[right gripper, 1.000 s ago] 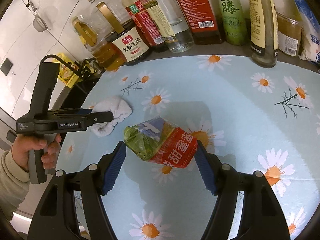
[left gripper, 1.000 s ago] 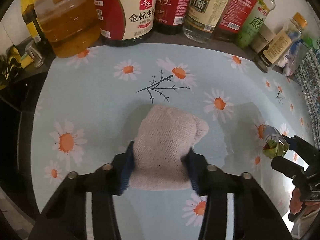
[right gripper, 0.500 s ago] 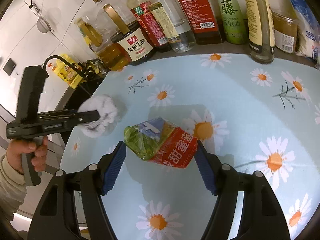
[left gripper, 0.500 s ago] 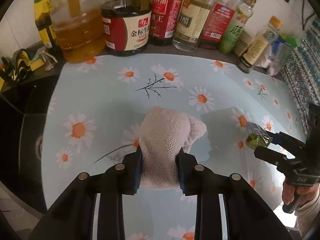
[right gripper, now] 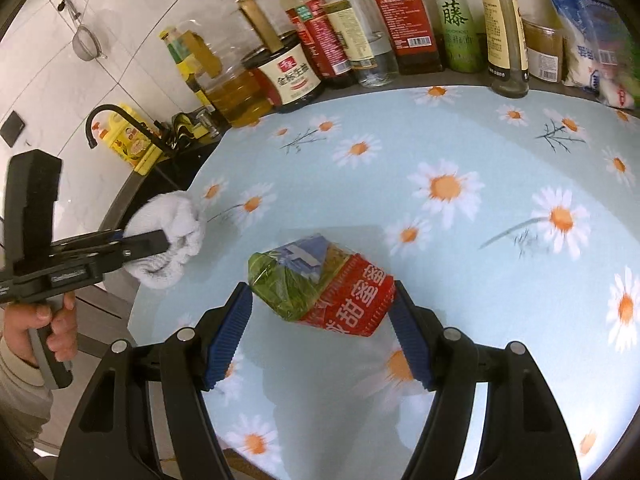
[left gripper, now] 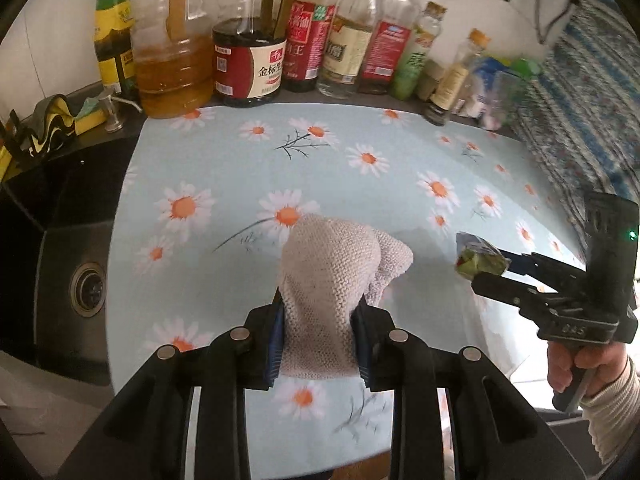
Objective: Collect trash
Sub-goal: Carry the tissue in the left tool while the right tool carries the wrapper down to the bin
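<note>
Held clear above the tablecloth [right gripper: 500,152]: wrapper [right gripper: 322,286] clamped crosswise in right gripper [right gripper: 320,320], cloth [left gripper: 328,280] pinched lengthwise in left gripper [left gripper: 319,334], well apart.

The table [left gripper: 224,160] fills the middle of both views under a pale blue cloth [right gripper: 460,128] printed with white-and-orange daisies. Along its far edge, across the top of the frame, stands a row of bottles: a cooking oil jug [left gripper: 172,60], a dark soy sauce jug [left gripper: 250,64] and several taller condiment bottles [right gripper: 404,24]. A black sink [left gripper: 60,264] adjoins it at the left.
</note>
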Available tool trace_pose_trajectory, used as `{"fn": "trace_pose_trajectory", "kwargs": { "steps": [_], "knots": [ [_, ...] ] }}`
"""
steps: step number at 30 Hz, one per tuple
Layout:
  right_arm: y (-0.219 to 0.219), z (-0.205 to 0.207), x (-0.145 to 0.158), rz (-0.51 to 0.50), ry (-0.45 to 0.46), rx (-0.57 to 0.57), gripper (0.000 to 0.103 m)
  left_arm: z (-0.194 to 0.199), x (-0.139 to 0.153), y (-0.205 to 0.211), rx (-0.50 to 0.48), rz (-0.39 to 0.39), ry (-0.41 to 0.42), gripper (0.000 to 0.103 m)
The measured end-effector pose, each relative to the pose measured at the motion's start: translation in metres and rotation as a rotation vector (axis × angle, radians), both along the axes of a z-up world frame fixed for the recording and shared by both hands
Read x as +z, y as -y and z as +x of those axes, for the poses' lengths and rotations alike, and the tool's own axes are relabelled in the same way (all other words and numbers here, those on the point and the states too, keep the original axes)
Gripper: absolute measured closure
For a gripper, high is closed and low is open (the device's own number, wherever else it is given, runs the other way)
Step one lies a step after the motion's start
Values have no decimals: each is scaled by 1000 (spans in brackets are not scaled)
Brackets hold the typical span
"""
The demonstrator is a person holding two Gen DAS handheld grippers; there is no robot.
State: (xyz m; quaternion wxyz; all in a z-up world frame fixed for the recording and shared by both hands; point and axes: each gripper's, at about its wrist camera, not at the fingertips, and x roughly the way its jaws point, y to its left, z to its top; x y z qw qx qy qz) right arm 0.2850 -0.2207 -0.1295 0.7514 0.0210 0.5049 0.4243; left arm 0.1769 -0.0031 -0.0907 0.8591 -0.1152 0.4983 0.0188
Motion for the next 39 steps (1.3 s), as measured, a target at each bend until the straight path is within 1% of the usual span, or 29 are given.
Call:
{"fn": "trace_pose_trajectory", "kwargs": {
  "steps": [5,12,17,21,28,31,33,39],
  "knots": [
    [-7,-42,12,-6,21,-35,34,-37,11,-7,-32,21,37,75],
    [-25,-104,23,-11,48,-52,34,-85,18,-17,-76,-3,72,75],
    [-34,-148,24,-21,62,-73,34,-118,19,-21,-117,-16,89,75],
    [-38,-179,22,-30,67,-94,34,-144,11,-24,-157,-33,82,75],
    [-47,-228,6,-55,23,-130,34,-175,-10,-28,-201,-80,45,75],
    [-51,-241,-2,-69,-5,-139,34,-184,-22,-29,-211,-116,16,75],
    [-54,-248,-6,-78,-23,-139,34,-191,-28,-27,-219,-125,6,75],
    [-62,-263,-14,-123,-43,-115,34,-204,-52,-30,-211,-163,-42,75]
  ]
}}
